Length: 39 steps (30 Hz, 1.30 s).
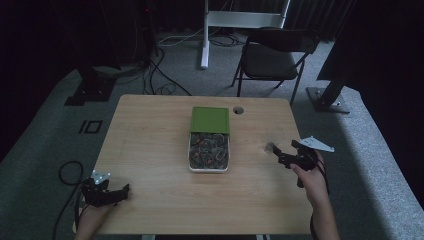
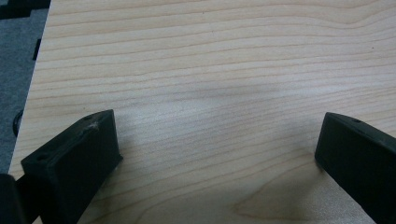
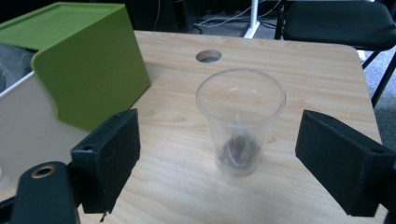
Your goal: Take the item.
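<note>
Right gripper [image 1: 278,151] sits at the right side of the high view, jaws spread wide, and the cup [image 1: 272,147] stands just ahead of its tips. In the right gripper view the cup [image 3: 241,120] is dead centre between the two black jaws, neither pad touching it. It's a clear plastic cup, upright, mouth pointing up, long axis vertical, with a small dark bit at the bottom; I can't tell what that is. It rests on the table [image 1: 150,150], below the round hole [image 3: 208,56] toward the top of that frame.

Upper left of the right gripper view: the green lid [image 3: 79,51], tilted, sitting on the far end of the white tray [image 3: 28,116]. From above, the tray [image 1: 209,170] lies mid-frame, long axis running away from the person, full of small dark pieces, the lid [image 1: 210,120] over its far end.

Left gripper [image 1: 125,189] hovers at the lower left of the high view, jaws wide apart, bare wood between them in its own view.
</note>
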### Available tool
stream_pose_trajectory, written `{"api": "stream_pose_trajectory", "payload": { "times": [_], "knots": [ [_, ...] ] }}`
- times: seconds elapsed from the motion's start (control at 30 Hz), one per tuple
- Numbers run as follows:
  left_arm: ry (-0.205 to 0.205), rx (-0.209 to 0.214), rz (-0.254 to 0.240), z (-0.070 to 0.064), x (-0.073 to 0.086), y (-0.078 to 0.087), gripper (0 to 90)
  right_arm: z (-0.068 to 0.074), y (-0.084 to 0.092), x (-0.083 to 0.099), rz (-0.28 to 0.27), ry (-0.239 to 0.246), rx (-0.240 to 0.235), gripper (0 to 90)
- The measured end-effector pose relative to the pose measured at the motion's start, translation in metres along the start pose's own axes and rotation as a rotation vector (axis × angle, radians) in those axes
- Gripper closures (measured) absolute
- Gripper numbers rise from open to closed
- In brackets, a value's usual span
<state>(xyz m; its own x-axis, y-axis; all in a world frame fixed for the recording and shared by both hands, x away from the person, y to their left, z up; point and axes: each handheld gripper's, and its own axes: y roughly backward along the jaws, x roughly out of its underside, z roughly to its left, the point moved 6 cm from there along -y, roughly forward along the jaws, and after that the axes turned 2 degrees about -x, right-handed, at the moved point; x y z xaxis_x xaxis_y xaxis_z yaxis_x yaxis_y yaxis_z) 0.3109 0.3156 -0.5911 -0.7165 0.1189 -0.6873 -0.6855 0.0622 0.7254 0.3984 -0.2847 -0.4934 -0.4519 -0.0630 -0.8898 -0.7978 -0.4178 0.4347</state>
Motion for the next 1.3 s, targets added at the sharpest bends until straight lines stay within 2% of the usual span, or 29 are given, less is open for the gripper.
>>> {"api": "stream_pose_trajectory", "payload": {
  "times": [0.33,0.6,0.8,0.9,1.3],
  "knots": [
    [0.0,0.0,0.0,0.0,0.0,0.0,0.2,0.001,0.006,0.03,0.045,-0.003,-0.009,13.9],
    [0.0,0.0,0.0,0.0,0.0,0.0,0.2,0.002,0.003,0.056,0.095,-0.001,-0.009,13.9],
    [0.0,-0.001,0.0,0.0,0.0,0.0,0.2,0.003,0.002,0.069,0.118,-0.008,-0.018,13.9],
    [0.0,0.0,-0.001,0.0,0.0,0.0,0.2,0.003,0.001,0.075,0.139,0.014,-0.025,13.9],
    [0.0,-0.001,0.0,0.0,0.0,0.0,0.2,0.007,0.003,0.093,0.19,0.046,-0.058,13.9]
  ]
}}
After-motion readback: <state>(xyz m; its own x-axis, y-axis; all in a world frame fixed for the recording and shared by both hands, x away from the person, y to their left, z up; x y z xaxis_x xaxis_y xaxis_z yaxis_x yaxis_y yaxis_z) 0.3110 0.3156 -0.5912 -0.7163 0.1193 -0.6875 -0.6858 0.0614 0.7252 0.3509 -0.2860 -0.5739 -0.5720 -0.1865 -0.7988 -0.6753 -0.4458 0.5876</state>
